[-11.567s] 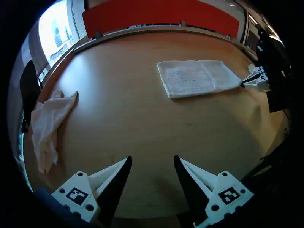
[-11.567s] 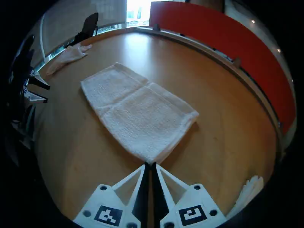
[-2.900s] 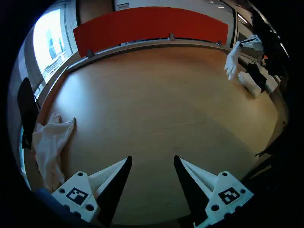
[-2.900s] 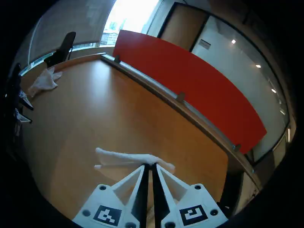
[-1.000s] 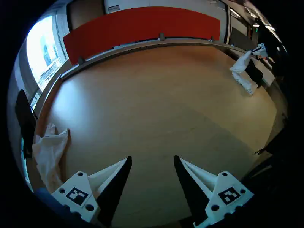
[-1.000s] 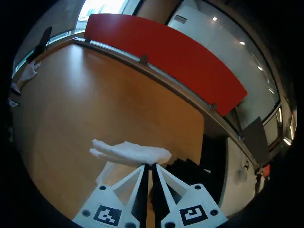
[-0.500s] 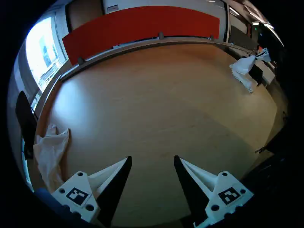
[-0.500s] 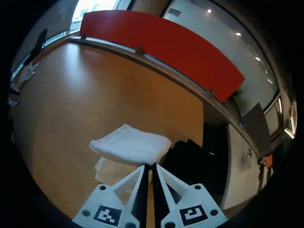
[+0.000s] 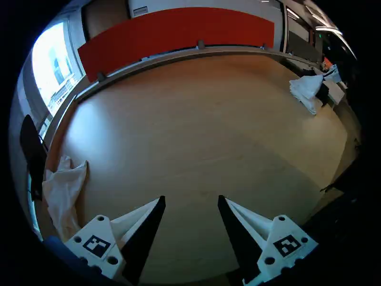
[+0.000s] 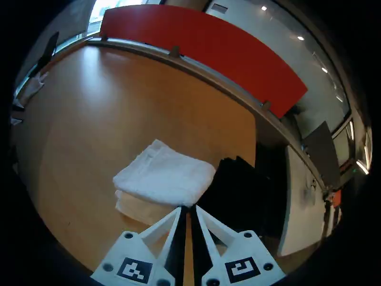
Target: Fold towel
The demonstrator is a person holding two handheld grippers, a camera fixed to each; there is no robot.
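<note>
Folded towel (image 10: 164, 177) now atop stack (image 10: 135, 205) by table (image 10: 119, 109) edge

- Folded towel (image 10: 164, 177): white terry, doubled into a thick, compact rectangle, lying flat straight ahead of the pressed-together jaws of the right gripper (image 10: 189, 209), its near edge caught at their tips
- It sits on a second folded towel (image 10: 135, 206), cream-tinted, whose edge shows beneath it, ahead and left of those jaws
- In the left gripper view the folded towel (image 9: 305, 87) is a small white heap, well apart, far ahead and right of the spread jaws of the left gripper (image 9: 190, 197)
</note>
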